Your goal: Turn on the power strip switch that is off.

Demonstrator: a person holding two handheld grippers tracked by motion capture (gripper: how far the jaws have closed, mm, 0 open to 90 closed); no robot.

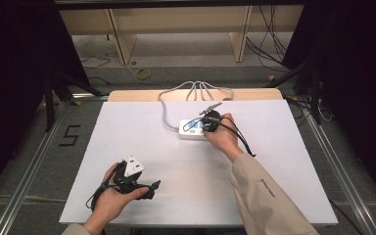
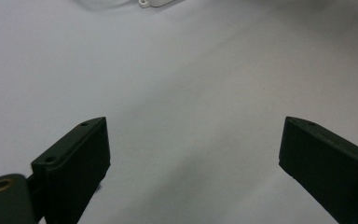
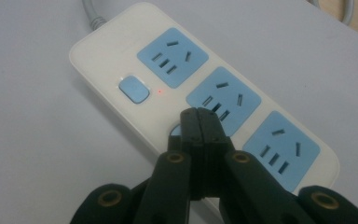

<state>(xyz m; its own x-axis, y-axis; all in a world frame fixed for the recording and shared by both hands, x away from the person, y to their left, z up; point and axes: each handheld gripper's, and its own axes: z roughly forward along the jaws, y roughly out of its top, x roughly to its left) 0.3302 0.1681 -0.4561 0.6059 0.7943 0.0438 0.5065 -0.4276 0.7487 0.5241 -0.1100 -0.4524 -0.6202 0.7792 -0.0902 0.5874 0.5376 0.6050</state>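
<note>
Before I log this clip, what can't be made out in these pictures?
- Second switch on the power strip: right gripper view, covered by the shut right gripper; contact unclear.
- Strip's near end: same view, behind the gripper.
- Strip cable's far end: high view, runs past the table edge.
- Strip: left gripper view, cut by the top edge beyond the open left gripper.

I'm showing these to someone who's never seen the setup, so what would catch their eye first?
Most striking is the white power strip with three blue sockets, lying toward the far middle of the white table. The right gripper, jaws closed together, has its tips at the second blue switch, beside the middle socket. A small red light glows next to the first switch, while the left gripper waits open over bare table near the person.
</note>
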